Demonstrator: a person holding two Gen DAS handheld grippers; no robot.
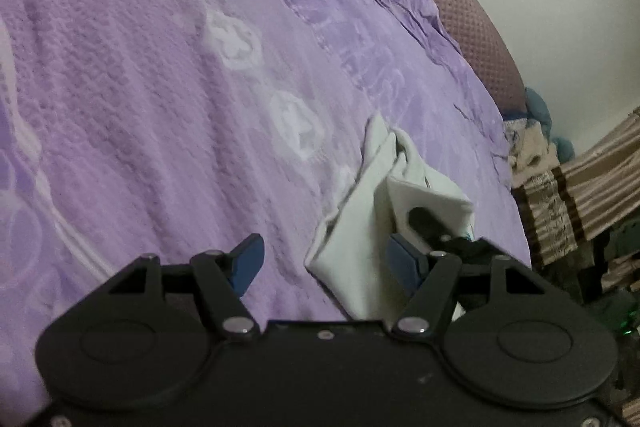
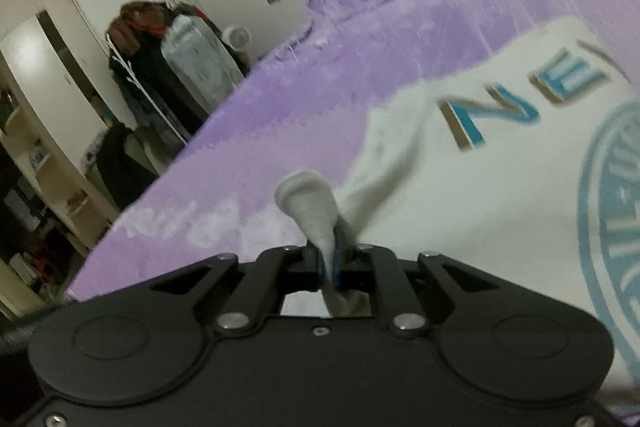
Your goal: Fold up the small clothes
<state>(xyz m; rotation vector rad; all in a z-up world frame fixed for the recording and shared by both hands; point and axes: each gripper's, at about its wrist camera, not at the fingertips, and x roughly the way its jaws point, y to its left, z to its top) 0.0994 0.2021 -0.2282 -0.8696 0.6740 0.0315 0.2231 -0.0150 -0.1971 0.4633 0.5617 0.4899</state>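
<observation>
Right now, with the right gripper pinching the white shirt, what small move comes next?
Probably bring the open left gripper onto the white shirt edge ahead of it and close: only the right gripper holds cloth, a bunched fold, above the purple bedspread.

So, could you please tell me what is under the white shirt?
The white shirt lies on the purple blanket, which shows all around it. What the shirt covers is hidden. The right gripper pinches a bunched edge of it.
</observation>
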